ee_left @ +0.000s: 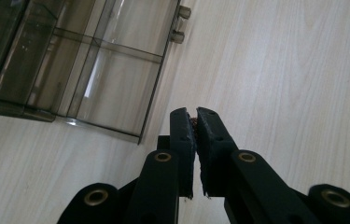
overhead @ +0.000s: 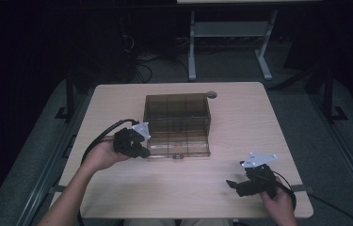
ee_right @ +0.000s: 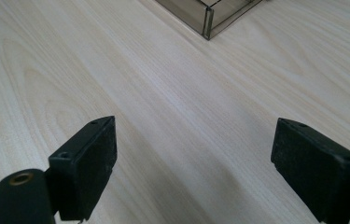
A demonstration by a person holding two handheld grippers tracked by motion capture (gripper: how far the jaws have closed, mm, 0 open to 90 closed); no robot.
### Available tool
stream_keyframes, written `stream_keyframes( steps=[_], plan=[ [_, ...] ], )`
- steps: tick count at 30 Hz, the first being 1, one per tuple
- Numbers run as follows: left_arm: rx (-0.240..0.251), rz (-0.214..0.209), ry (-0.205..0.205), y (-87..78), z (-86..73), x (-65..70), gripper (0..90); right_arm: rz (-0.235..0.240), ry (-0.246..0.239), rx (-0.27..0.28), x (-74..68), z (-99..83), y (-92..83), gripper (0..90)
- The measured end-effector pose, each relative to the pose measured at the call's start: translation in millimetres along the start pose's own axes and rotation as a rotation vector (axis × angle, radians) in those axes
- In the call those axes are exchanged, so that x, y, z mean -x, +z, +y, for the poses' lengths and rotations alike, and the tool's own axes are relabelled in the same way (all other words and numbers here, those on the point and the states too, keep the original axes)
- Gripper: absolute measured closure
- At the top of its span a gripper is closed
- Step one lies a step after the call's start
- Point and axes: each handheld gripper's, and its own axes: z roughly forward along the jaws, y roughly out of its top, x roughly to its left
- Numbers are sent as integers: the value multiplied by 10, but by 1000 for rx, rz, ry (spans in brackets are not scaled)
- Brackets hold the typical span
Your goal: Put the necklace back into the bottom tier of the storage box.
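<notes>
Here, left tongs point(ee_left: 193, 122) closed, nothing seen in them, by smoky compartment box point(ee_left: 88, 70); right tongs point(ee_right: 193, 158) wide open, empty.

One clear compartment box point(overhead: 177, 123) sits on one wooden table point(overhead: 240, 117). Two black grippers are out: the left gripper point(overhead: 142, 151) and the right gripper point(overhead: 230, 184). Each is held by one hand.

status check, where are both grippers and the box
Left gripper shut, empty, beside the smoky plastic box at its front-left corner. Right gripper open over bare table, apart from box. Nothing in the way.
</notes>
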Motion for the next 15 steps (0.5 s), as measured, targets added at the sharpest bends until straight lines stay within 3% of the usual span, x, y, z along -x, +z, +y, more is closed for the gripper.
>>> stream_keyframes(
  steps=[15],
  plan=[
    [-12,-2,11,48,141,-91,850,4,2,7,5,2,-10,138]
  ],
)
